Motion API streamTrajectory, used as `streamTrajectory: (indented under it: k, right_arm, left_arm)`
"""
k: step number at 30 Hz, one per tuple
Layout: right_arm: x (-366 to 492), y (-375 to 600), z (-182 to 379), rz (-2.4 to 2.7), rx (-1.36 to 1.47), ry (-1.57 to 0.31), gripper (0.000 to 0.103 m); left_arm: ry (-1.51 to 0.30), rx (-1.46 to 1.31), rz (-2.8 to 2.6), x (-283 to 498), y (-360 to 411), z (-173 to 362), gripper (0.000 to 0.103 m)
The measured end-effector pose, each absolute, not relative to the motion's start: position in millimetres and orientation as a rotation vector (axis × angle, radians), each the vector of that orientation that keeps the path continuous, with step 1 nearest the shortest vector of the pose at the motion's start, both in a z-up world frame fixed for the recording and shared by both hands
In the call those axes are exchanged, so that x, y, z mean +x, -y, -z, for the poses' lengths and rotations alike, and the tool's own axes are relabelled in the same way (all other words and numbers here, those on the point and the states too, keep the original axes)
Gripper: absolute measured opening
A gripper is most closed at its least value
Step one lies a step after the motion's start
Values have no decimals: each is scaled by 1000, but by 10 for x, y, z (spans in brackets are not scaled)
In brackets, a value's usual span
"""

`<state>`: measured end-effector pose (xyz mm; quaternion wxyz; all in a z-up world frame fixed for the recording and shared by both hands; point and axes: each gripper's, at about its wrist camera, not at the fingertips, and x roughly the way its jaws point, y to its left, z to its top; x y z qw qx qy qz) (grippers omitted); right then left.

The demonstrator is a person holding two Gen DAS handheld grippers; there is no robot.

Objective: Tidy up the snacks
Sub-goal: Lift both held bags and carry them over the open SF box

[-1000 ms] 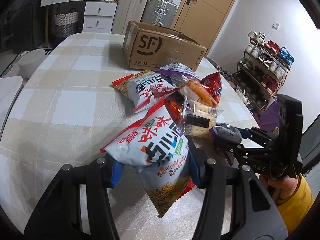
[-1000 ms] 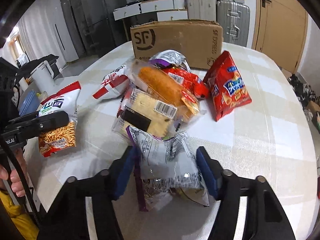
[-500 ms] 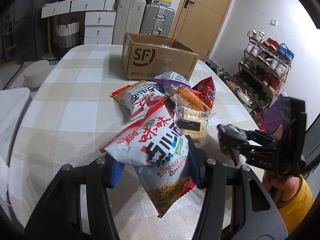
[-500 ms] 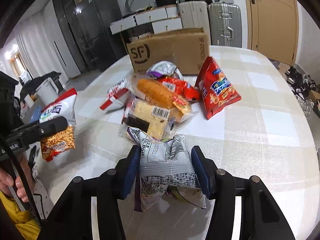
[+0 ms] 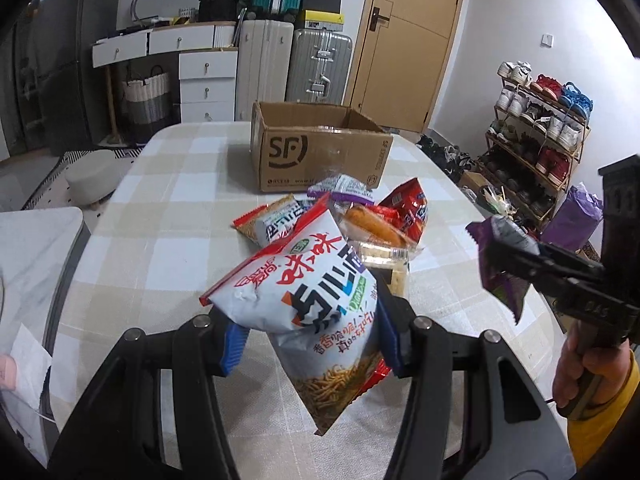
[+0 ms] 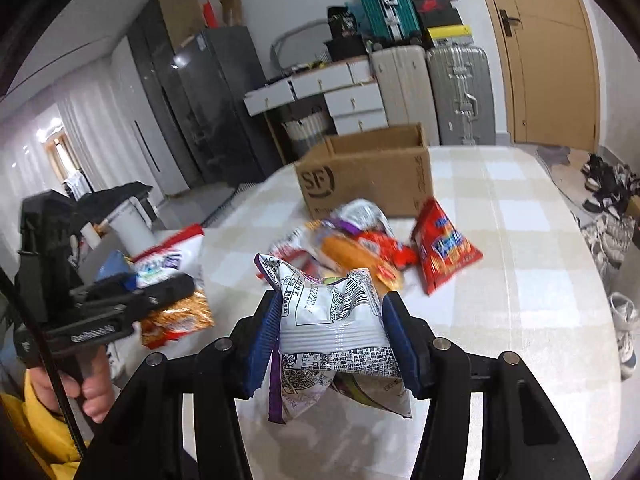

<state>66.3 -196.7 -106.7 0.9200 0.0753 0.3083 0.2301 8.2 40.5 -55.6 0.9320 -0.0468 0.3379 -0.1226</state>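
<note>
Both grippers hold a snack bag in the air, ready to go to the box.

Left view: the left gripper [image 5: 310, 334] squeezes a white and red chip bag [image 5: 298, 292], up above the table [image 5: 160, 248], on the near side of the cardboard box [image 5: 320, 152]. The box says "SF". The bag's writing is not clear enough to read. Right view: the right gripper [image 6: 332, 336] pinches a silver bag [image 6: 334, 320] with a barcode, also nearer than the box. Next, I think each bag must be carried over the open box and let go.
</note>
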Motion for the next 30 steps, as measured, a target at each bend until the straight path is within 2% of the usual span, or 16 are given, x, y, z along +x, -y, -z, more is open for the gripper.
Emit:
streamTrajectory:
  k: [17, 30]
  right_arm:
    - [513, 1961, -24, -564, 150, -440, 54]
    - [967, 1964, -690, -598, 179, -362, 54]
  left_arm:
    - [-546, -48, 258, -185, -606, -376, 51]
    - [-516, -32, 274, 155, -570, -1041, 51]
